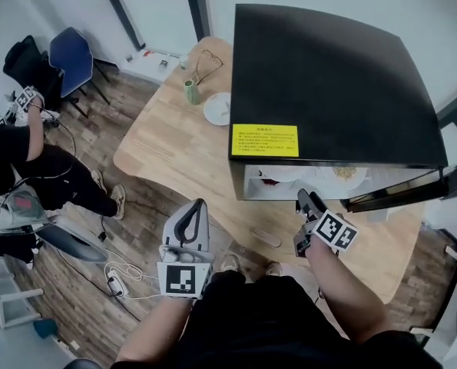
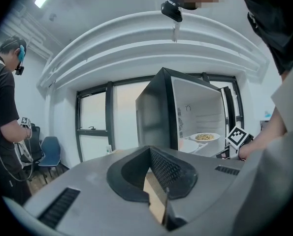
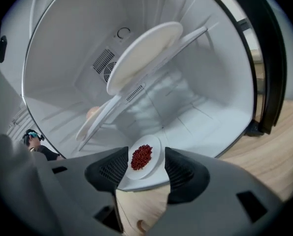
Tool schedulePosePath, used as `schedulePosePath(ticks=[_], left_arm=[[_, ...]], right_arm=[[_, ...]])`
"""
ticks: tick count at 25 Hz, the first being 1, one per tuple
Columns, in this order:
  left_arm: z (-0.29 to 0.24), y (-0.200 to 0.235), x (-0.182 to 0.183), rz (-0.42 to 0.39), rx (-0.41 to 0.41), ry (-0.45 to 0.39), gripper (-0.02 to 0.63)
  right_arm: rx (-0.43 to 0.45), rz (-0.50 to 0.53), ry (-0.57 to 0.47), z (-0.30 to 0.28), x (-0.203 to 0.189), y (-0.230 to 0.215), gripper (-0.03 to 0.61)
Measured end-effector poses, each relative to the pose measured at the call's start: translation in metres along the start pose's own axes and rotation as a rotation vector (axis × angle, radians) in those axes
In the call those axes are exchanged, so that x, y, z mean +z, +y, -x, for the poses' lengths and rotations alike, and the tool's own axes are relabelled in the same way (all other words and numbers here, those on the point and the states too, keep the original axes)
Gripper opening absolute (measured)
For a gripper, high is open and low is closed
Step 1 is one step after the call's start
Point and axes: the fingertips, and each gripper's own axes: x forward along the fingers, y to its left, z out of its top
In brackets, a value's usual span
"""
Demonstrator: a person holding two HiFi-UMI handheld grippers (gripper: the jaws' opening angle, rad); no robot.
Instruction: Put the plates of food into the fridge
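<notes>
A black mini fridge (image 1: 328,75) stands on the wooden table (image 1: 174,152) with its door (image 1: 412,191) swung open to the right. My right gripper (image 1: 305,200) is at the fridge mouth. In the right gripper view its jaws (image 3: 145,154) stand open on either side of a white plate of red food (image 3: 142,159) that rests on the fridge floor; the pads do not press it. A second white plate (image 3: 141,55) sits on the shelf above and holds yellow food (image 2: 204,137). My left gripper (image 1: 200,204) hangs shut and empty in front of the table, its fingertips (image 2: 148,149) meeting.
On the table left of the fridge are a white plate (image 1: 217,108), a green cup (image 1: 191,91) and a pair of glasses (image 1: 206,64). Another person (image 1: 28,160) stands at the far left near a blue chair (image 1: 71,56). Cables lie on the floor (image 1: 120,279).
</notes>
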Motion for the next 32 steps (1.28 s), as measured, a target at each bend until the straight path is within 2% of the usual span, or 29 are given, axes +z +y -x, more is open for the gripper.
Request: schedulePosePath(ticks=[6, 9, 13, 15, 18, 22, 32], left_arm=[[-0.013, -0.037, 0.006, -0.038, -0.081, -0.011, 0.005], [-0.019, -0.060, 0.012, -0.062, -0.127, -0.025, 0.005], [-0.025, -0.090, 0.017, -0.057, -0.167, -0.030, 0.005], [-0.026, -0.102, 0.019, -0.060, -0.185, -0.030, 0.005], [-0.027, -0.118, 0.021, -0.067, -0.209, -0.038, 0.004], [-0.028, -0.135, 0.018, -0.060, -0.226, -0.038, 0.005], [-0.025, -0.167, 0.023, -0.064, -0.243, -0.048, 0.005]], right_arm=[[0.041, 0.052, -0.089, 0.047, 0.026, -0.003, 0.233], [0.088, 0.128, -0.136, 0.075, 0.043, 0.004, 0.220], [0.065, 0.286, -0.188, 0.111, 0.062, 0.004, 0.130], [0.044, 0.341, -0.211, 0.128, 0.071, 0.002, 0.075], [0.044, 0.413, -0.233, 0.147, 0.080, 0.002, 0.026], [0.045, 0.473, -0.244, 0.165, 0.084, 0.000, 0.023], [0.044, 0.498, -0.251, 0.186, 0.091, -0.016, 0.023]])
